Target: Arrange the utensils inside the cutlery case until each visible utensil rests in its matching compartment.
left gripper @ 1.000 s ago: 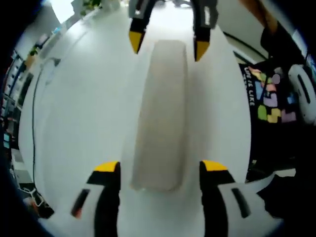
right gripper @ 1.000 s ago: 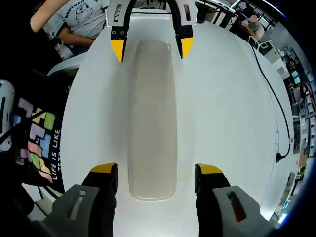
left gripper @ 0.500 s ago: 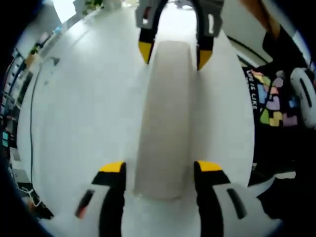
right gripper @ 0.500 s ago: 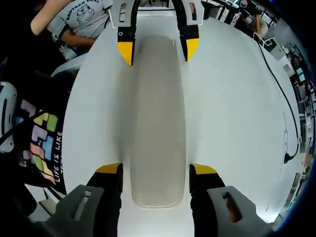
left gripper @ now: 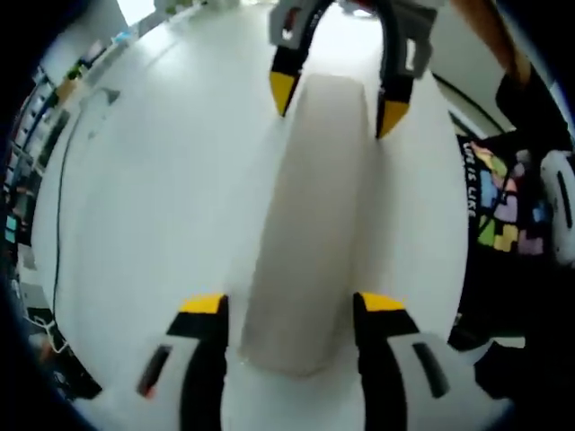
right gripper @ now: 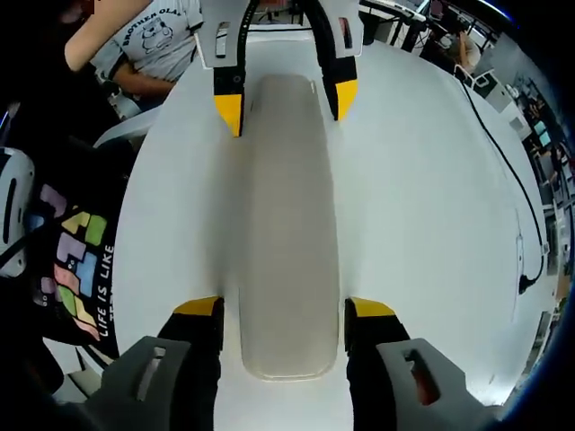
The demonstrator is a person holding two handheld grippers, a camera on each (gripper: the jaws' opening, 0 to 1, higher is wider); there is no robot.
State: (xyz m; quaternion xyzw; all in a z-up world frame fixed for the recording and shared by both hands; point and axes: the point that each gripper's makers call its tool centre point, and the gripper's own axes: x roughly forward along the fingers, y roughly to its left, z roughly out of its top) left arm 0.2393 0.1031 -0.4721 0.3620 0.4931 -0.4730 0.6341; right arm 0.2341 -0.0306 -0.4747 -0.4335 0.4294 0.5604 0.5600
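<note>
The broad white tabletop (right gripper: 422, 224) takes up most of the room here, with a thin black cable (right gripper: 503, 180) trailing along its far side. Lying lengthways in the middle of it is the long, pale beige cutlery case with rounded ends (right gripper: 283, 224), lid on, flat on the table. The same case (left gripper: 314, 224) runs up the middle of the left gripper view.

The two grippers face each other from opposite ends of it. The right gripper (right gripper: 280, 310) has its yellow-tipped jaws spread, one on each side of the near end of the case, close to its walls; I cannot tell whether they touch. The left gripper (left gripper: 289, 305) stands the same way at the other end, jaws parted and straddling the case, not visibly pinching it.

A person in a dark patterned shirt (right gripper: 76, 260) stands at the table edge.

As I read it, the job has barely begun: the case looks closed, no utensil is to be seen, so opening and sorting all remain.
</note>
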